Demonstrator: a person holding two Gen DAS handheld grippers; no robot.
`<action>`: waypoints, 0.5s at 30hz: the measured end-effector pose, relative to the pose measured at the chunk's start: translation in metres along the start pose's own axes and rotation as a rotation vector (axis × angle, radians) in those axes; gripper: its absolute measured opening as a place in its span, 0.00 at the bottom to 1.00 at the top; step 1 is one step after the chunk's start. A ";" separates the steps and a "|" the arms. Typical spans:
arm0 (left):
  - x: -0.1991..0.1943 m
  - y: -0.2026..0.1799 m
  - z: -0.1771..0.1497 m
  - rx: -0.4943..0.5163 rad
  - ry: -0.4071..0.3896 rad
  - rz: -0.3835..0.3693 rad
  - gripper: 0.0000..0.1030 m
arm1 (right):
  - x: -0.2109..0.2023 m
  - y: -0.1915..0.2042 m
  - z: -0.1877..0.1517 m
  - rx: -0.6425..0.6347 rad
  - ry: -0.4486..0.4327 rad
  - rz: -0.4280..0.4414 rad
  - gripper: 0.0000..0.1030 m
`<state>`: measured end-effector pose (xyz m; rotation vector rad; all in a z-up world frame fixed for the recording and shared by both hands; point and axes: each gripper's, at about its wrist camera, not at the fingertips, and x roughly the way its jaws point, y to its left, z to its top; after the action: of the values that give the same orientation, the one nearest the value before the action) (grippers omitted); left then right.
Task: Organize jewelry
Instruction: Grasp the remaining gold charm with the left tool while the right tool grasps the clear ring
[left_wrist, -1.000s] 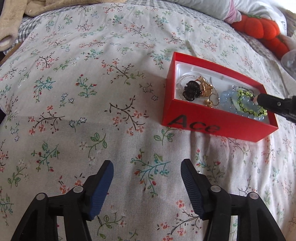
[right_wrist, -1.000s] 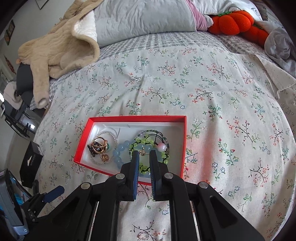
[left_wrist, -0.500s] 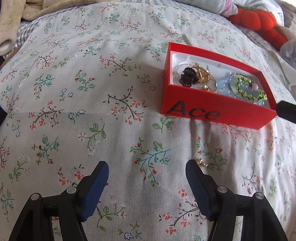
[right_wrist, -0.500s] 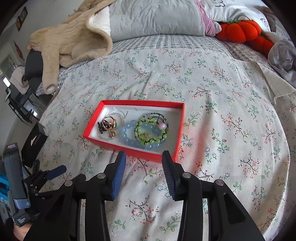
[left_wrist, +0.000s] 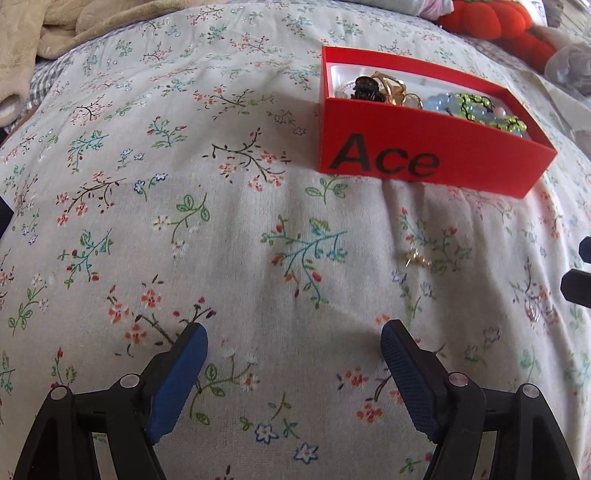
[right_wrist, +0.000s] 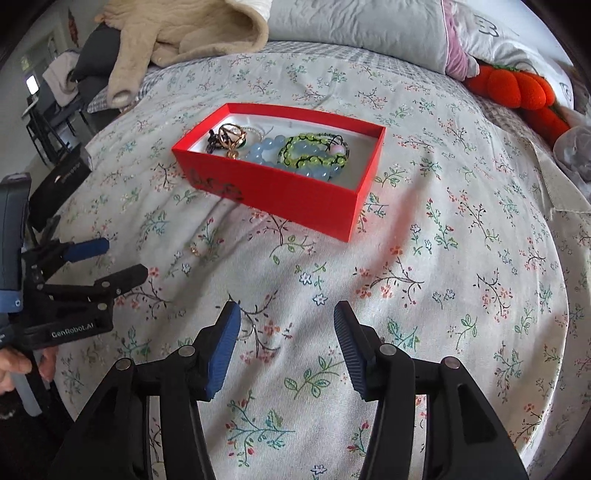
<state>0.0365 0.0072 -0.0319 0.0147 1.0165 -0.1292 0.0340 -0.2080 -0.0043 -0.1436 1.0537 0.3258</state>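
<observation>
A red "Ace" box sits on the floral bedspread. It holds a green bead bracelet, a blue bead bracelet, gold rings and a dark piece. A small gold ring lies loose on the spread in front of the box. A thin silver ring lies near my right gripper's left finger; it also shows in the left wrist view. My left gripper is open and empty. My right gripper is open and empty.
A beige blanket and grey pillow lie at the bed's head. An orange plush pumpkin lies at the far right. A black box sits at the bed's left edge.
My right gripper let go of the green bracelet in the box, opened and pulled back toward me. My left gripper also drew back and lower; the loose gold ring came into view.
</observation>
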 end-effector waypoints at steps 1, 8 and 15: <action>-0.001 0.001 -0.002 0.006 -0.008 -0.001 0.80 | 0.002 0.001 -0.004 -0.007 0.007 0.000 0.54; -0.002 -0.003 -0.021 0.070 -0.050 0.016 0.89 | 0.015 0.014 -0.029 -0.033 0.032 0.030 0.56; 0.000 -0.010 -0.021 0.095 -0.070 0.023 0.91 | 0.019 0.015 -0.029 -0.014 -0.031 0.035 0.62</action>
<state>0.0174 -0.0013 -0.0425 0.1079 0.9397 -0.1559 0.0138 -0.1983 -0.0348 -0.1320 1.0248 0.3658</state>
